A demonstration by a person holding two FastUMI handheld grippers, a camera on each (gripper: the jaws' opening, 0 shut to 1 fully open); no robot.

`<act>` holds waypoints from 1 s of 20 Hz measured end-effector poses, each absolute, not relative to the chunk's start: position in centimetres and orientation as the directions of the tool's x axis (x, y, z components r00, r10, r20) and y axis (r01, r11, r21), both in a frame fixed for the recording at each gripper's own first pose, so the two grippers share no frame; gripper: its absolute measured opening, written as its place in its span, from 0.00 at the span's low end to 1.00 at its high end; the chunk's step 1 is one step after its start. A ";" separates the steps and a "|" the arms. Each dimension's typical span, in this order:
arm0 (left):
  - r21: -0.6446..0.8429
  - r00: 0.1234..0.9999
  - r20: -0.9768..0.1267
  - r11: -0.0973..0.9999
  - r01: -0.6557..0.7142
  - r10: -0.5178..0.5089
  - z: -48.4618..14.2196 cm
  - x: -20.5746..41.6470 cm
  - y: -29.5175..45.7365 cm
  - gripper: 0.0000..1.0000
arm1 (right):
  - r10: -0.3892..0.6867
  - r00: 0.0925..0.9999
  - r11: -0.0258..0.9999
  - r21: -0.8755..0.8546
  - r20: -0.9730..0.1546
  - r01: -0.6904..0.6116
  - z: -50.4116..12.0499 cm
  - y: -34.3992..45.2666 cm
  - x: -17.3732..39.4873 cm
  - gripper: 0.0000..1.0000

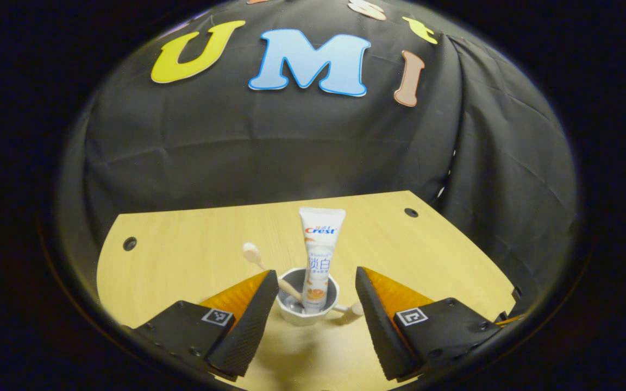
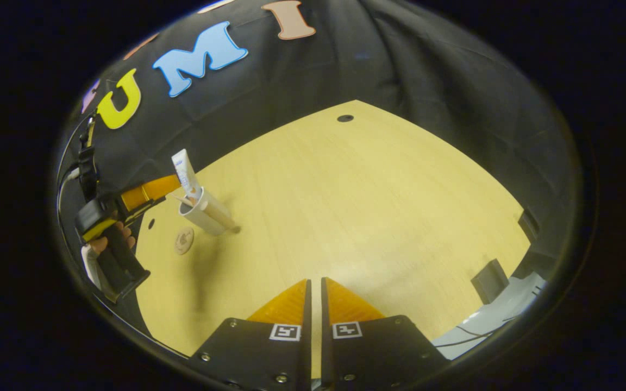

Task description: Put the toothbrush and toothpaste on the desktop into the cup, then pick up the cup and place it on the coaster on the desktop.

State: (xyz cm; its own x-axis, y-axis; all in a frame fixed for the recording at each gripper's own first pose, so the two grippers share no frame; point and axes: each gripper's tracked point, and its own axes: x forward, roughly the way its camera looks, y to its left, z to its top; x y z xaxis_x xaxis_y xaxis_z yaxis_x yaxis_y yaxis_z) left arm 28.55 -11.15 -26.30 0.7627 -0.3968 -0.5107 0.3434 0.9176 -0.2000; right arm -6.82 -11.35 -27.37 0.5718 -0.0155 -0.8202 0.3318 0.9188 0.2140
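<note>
A white cup (image 1: 306,315) with a dark inside stands on the wooden desktop (image 1: 193,255). A white toothpaste tube (image 1: 321,252) stands upright in it. A wooden-handled toothbrush (image 1: 251,252) leans out to the left. My left gripper (image 1: 317,282) is open, one finger on each side of the cup; the left finger is close to the rim and the right one stands apart. The right gripper view shows the cup (image 2: 200,216) with the tube (image 2: 185,171) at far left, and a round coaster (image 2: 184,240) lies on the desktop just beside it. My right gripper (image 2: 315,283) is shut on nothing, over the desktop.
A hand (image 2: 111,239) holds the left gripper (image 2: 147,191) at the desktop's left edge. The cup has a pale handle (image 1: 352,310) on its right side. Cable holes (image 1: 129,243) (image 1: 411,212) mark the far corners. A dark block (image 2: 489,279) sits at the right edge.
</note>
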 end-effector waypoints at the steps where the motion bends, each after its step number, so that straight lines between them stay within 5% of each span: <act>1: -0.200 0.766 -0.513 0.922 0.333 -0.388 -26.3 27.8 -10.2 0.94 | -0.005 0.576 0.924 0.217 -0.817 0.316 -27.4 -10.9 -6.5 0.07; 8: -0.190 0.776 -0.554 0.953 0.234 -0.301 -27.4 22.0 -3.1 0.93 | 0.109 0.578 0.949 0.257 -0.808 0.180 -27.5 -7.1 -3.9 0.06; 9: -0.192 0.777 -0.559 0.957 0.216 -0.288 -27.6 21.1 -2.2 0.93 | 0.124 0.572 0.954 0.257 -0.810 0.156 -27.7 -6.7 -3.4 0.16; 14: -0.216 0.778 -0.581 0.967 0.136 -0.239 -28.3 16.6 1.1 0.93 | 0.203 0.545 0.969 0.248 -0.814 0.009 -27.6 -4.6 0.0 0.21; 15: -0.220 0.776 -0.586 0.968 0.122 -0.231 -28.6 15.7 1.6 0.92 | 0.217 0.538 0.970 0.244 -0.815 -0.022 -27.4 -4.2 0.7 0.33; 17: -0.239 0.769 -0.597 0.966 0.102 -0.229 -29.0 14.2 2.3 0.92 | 0.238 0.519 0.969 0.234 -0.821 -0.075 -27.5 -3.4 2.3 0.27; 20: -0.252 0.760 -0.613 0.965 0.068 -0.214 -29.6 12.3 3.4 0.94 | 0.272 0.478 0.962 0.232 -0.835 -0.141 -27.6 -2.2 4.9 0.34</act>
State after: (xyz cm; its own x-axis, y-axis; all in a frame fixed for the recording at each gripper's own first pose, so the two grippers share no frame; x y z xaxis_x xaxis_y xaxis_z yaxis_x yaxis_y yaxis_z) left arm 12.34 3.38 -29.64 0.7604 -0.2135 -0.6134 0.0675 0.9653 -0.2523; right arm 4.91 -2.24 -27.62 0.4777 0.2718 -0.8354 -0.1414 0.9623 0.2323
